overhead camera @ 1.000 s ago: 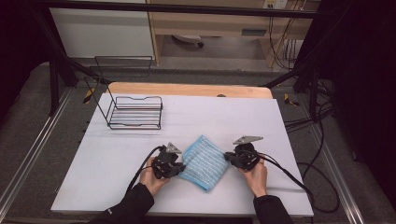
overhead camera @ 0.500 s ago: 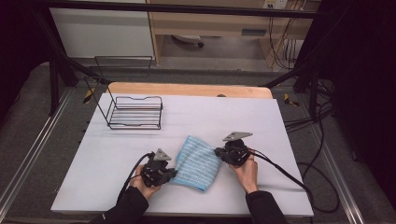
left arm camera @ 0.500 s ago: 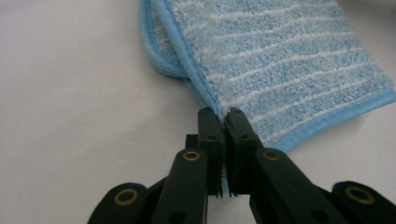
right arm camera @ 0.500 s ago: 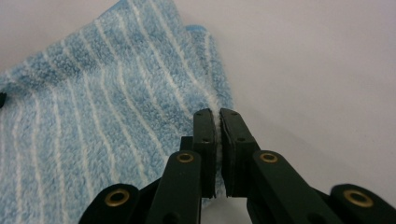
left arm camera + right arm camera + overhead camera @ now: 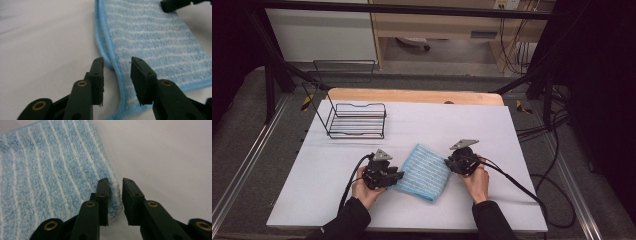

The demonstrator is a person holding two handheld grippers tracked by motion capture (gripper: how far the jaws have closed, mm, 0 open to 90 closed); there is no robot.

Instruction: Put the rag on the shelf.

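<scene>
Both jaw sets have just been opening since the earlier frames, when they were pinched on the cloth's side edges; the cloth has also shifted a bit nearer and now lies flat, folded.

Blue striped cloth (image 5: 422, 171) sits on the white table (image 5: 522, 140), near-centre, between the two grippers.

Left gripper (image 5: 117, 65): jaws parted to a moderate gap, straddling the cloth's bound left edge; pads not pressing on it.

Right gripper (image 5: 115, 185): jaws narrowly apart at the cloth's right folded edge; cloth lies against the left jaw, with a gap showing between the pads. Right gripper tip also visible at top right of the left gripper view.

Hands stay low on the table, one each side of the cloth.

Wire rack (image 5: 356, 120) stands far left, well apart from the cloth.
</scene>
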